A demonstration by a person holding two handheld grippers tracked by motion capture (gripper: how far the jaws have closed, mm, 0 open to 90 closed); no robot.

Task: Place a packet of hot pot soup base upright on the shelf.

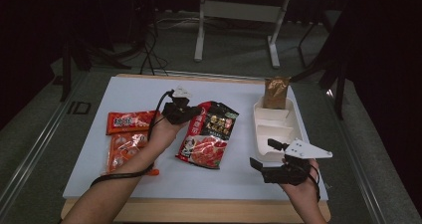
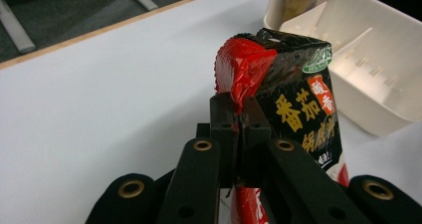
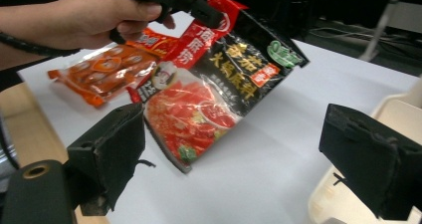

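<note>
My left gripper (image 1: 185, 109) is pinched tight on the top edge of the big red and black soup packet (image 1: 209, 134). The packet hangs from that pinch over the middle of the white table (image 1: 129, 92). Its top is lifted up and its bottom end looks like it is just touching the table, or very close to it. In the left gripper view the jaws are pressed together on a thin red fold of the packet (image 2: 259, 74), so I only have a small bite of it.

My right gripper (image 1: 266, 157) waits near me on the right, just beside the white tray (image 1: 293, 122), with its jaws wide apart and nothing between them. A brown packet (image 1: 276, 92) stands in the far end of the tray. Two orange packets (image 1: 127, 134) lie on the left side of the table.

I think the packet is going to the tray. Here is what could go wrong. The wrapper is shiny and slippery, and my bite is small, so the packet could slide out and flop down. It also hangs and swings, so it could bump the tray's near wall and push the tray away. It looks wide next to the tray's spaces, so it might not lie flat inside.
</note>
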